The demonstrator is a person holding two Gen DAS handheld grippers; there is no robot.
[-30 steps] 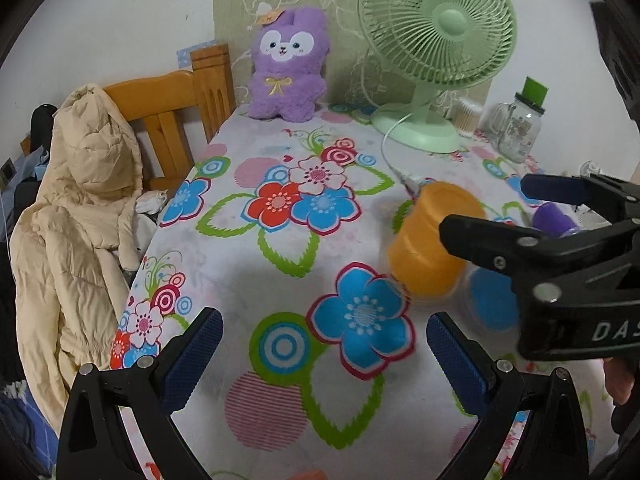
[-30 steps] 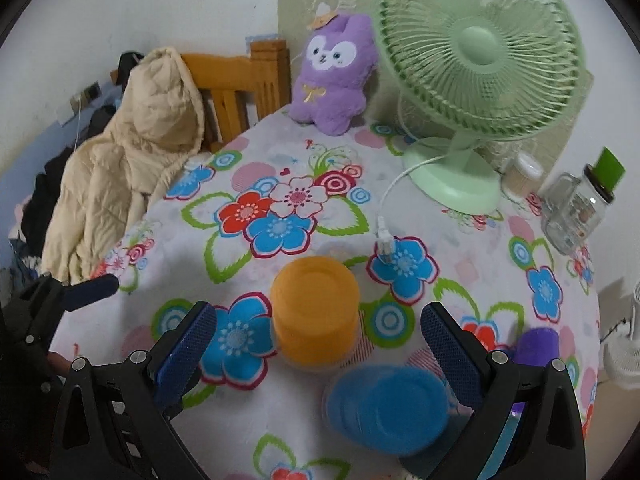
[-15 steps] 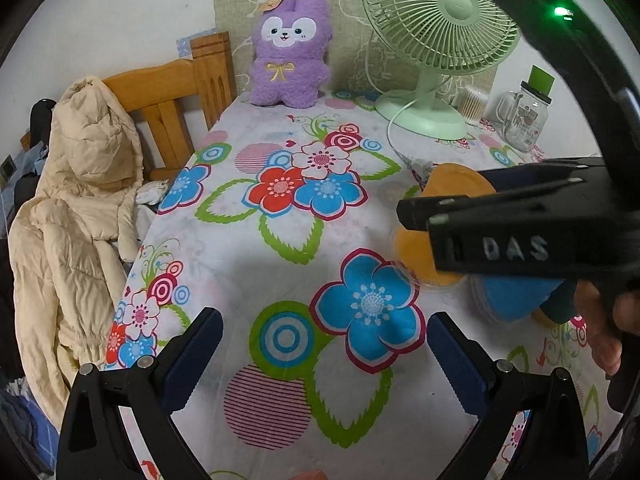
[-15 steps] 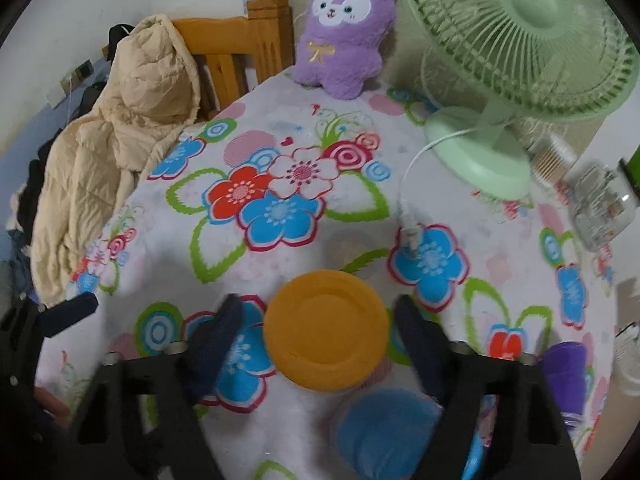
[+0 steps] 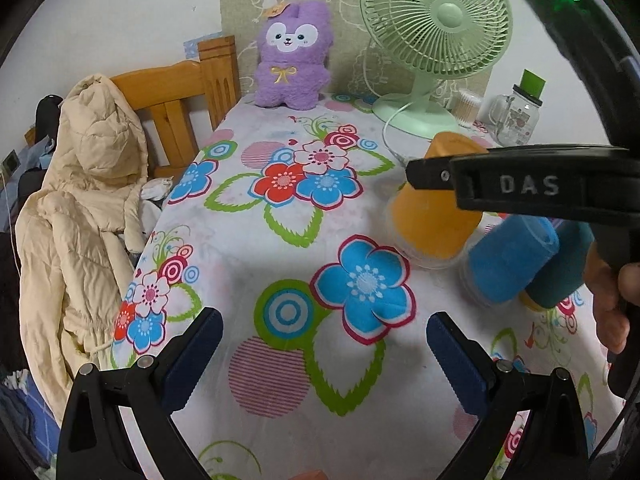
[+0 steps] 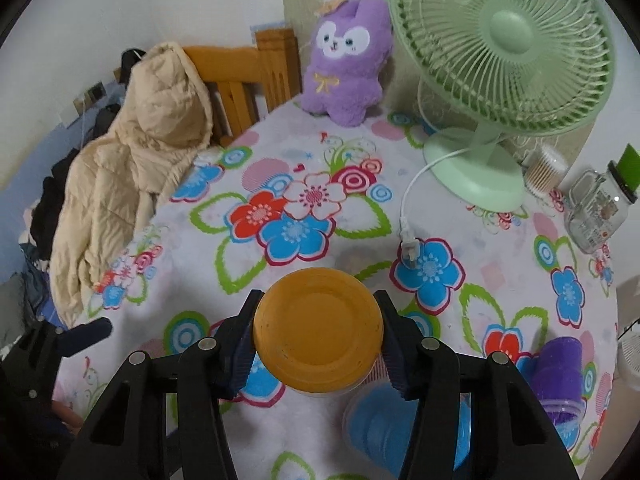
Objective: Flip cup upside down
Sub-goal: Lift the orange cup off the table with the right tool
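The orange cup (image 6: 316,344) stands base-up on the floral tablecloth (image 6: 280,184), with the right gripper (image 6: 316,346) clamped on its sides just under the flat base. The main risk, as I judge it, is the crowd around it: a blue cup (image 6: 384,424) sits upside down just beside it and a purple cup (image 6: 560,376) a little farther right, so a turn swung toward that side could knock them over. The grip is also high on a tapered wall, and the cup may slide out of the pads (image 6: 242,356) once it tilts. The fan's loose plug (image 6: 410,246) lies near, on the far side.

The right gripper comes in from above and the near side, pointing forward and down. In the left wrist view its black body crosses level in front of the cup. The left gripper (image 5: 324,344) hovers over bare cloth with its jaws wide apart, holding nothing, well left of the cups
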